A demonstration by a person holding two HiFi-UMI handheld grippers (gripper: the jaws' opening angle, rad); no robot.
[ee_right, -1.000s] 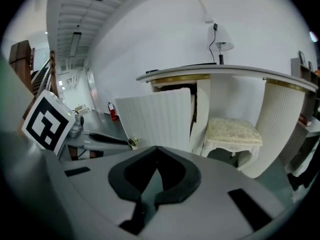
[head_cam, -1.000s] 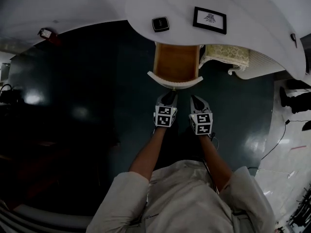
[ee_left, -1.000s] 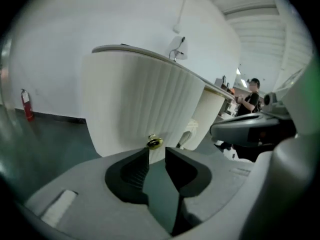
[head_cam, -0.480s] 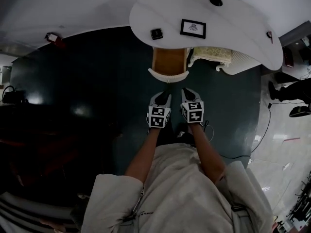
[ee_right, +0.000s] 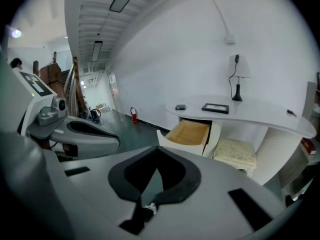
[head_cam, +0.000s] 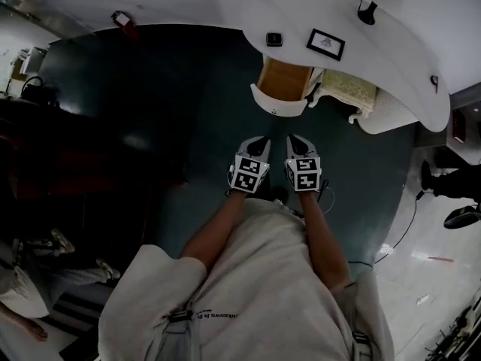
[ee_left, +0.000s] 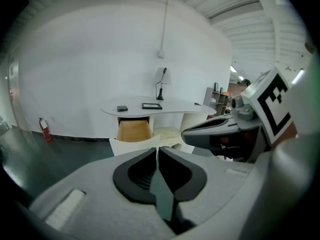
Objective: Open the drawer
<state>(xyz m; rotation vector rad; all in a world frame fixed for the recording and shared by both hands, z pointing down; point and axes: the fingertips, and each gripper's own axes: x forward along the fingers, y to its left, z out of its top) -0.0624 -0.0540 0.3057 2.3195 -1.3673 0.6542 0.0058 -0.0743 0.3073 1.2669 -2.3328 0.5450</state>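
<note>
The wooden drawer (head_cam: 284, 85) stands pulled out from under the white desk (head_cam: 376, 59), its curved white front (head_cam: 278, 106) facing me. It also shows in the left gripper view as the drawer (ee_left: 133, 130) and in the right gripper view as the drawer (ee_right: 190, 132), far off. Both grippers hang side by side in the air, well short of the front. My left gripper (head_cam: 255, 147) (ee_left: 158, 149) is closing, its tips almost touching with nothing between them. My right gripper (head_cam: 296, 143) (ee_right: 158, 149) is shut and empty.
A cushioned stool (head_cam: 342, 89) stands right of the drawer. The desk top carries a picture frame (head_cam: 325, 43), a small black box (head_cam: 274, 39) and a lamp (ee_left: 161, 84). A fire extinguisher (head_cam: 124, 22) stands by the wall. Dark furniture (head_cam: 68, 164) lies to the left.
Both grippers have risen and drawn back from the drawer's front, which now lies farther off. The drawer stays pulled out. The head view has shifted, with the desk now up right.
</note>
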